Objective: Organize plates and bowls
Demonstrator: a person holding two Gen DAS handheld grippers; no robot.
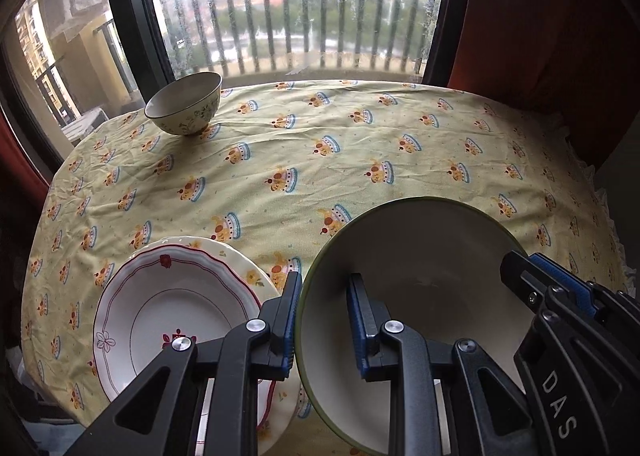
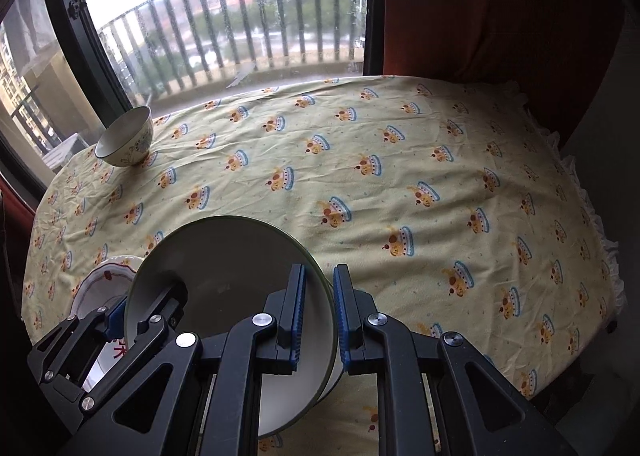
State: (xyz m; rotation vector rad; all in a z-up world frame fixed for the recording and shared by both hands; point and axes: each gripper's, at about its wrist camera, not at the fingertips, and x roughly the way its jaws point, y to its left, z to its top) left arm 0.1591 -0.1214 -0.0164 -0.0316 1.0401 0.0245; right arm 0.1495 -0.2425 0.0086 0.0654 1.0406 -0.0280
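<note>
Yellow tablecloth (image 1: 360,159) by the window. Two plates (image 1: 172,304) are already stacked near-left. Large green-rimmed bowl (image 1: 416,276) is held tilted beside them, its rim straddled by both grippers: left gripper (image 1: 324,320) on one side, right gripper (image 2: 318,312) opposite, neither seen fully clamped. Small floral bowl (image 1: 184,103) remains far-left, not yet gathered.

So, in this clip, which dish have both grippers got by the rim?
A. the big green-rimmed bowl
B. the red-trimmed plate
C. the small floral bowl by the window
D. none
A: the left gripper and the right gripper each straddle the rim of the big green-rimmed bowl, one on either side, while the small floral bowl and the red-trimmed plate sit untouched.
</note>
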